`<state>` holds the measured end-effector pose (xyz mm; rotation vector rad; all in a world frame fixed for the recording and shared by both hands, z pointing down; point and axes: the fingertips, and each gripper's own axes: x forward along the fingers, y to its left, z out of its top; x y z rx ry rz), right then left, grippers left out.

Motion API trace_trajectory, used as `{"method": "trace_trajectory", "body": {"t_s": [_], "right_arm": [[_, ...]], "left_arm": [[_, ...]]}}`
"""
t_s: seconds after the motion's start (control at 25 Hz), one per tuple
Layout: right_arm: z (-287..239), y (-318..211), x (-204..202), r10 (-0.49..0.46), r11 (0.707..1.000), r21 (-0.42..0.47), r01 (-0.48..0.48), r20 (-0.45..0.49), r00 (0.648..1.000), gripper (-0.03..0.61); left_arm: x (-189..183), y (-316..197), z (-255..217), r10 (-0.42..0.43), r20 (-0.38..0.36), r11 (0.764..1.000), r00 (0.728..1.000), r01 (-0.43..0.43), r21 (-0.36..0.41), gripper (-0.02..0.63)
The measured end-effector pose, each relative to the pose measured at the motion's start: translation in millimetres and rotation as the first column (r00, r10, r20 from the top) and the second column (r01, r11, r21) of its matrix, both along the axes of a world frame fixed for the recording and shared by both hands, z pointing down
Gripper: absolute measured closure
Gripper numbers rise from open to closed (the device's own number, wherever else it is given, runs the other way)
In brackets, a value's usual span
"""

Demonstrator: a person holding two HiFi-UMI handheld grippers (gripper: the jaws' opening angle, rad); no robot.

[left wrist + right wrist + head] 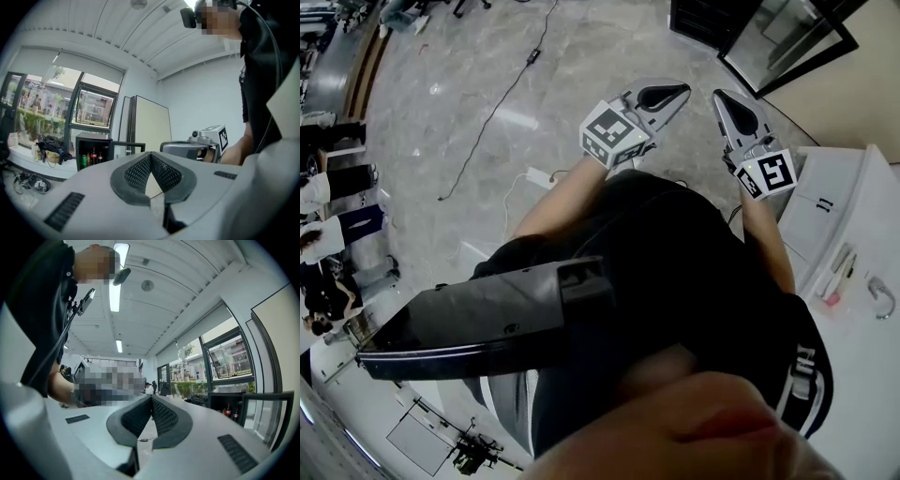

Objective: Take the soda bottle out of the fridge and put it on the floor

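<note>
**So, nothing picked up yet**

Left tongs (pixel 670 94) and right tongs (pixel 729 108) are both clenched tight with nothing between them. They're held out side by side over the floor (pixel 487 94), which looks to me like a neutral carry pose for walking over. The fridge (pixel 93 152) sits well apart across the room, with its door (pixel 129 145) swung open so the shelf is reachable. The soda bottle is in there among the drinks (pixel 93 156), but they're too small to tell which one it is.
</note>
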<state>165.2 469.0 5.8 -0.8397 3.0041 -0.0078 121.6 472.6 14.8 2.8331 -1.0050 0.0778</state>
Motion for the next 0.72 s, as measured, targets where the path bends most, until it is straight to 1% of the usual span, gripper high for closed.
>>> {"method": "trace_trajectory", "body": {"t_s": [0.16, 0.32, 0.52, 0.64, 0.72], "right_arm": [[3.7, -8.2, 11.5, -0.020, 1.000, -0.005, 0.020, 0.002, 1.000, 0.566], [3.9, -15.2, 9.6, -0.025, 1.000, -0.017, 0.026, 0.017, 1.000, 0.566], [10.1, -37.4, -5.2, -0.043, 0.999, -0.030, 0.043, 0.015, 0.999, 0.566], [10.9, -52.7, -19.1, -0.039, 0.999, -0.029, 0.039, 0.005, 0.999, 0.566], [10.7, -68.6, -30.7, -0.027, 0.999, -0.029, 0.027, -0.007, 1.000, 0.566]], "left_arm": [[6.8, -6.7, 3.7, -0.040, 0.010, 0.999, 0.999, 0.040, 0.009, 0.614], [3.9, -13.1, 1.5, -0.059, -0.006, 0.998, 0.998, 0.059, -0.002, 0.612], [-2.2, -36.6, 8.4, -0.046, -0.001, 0.999, 0.999, 0.046, -0.012, 0.613], [-13.4, -53.9, 11.9, -0.036, -0.009, 0.999, 0.999, 0.036, -0.015, 0.612], [-25.1, -72.6, 11.2, -0.035, -0.028, 0.999, 0.999, 0.034, -0.011, 0.613]]}}
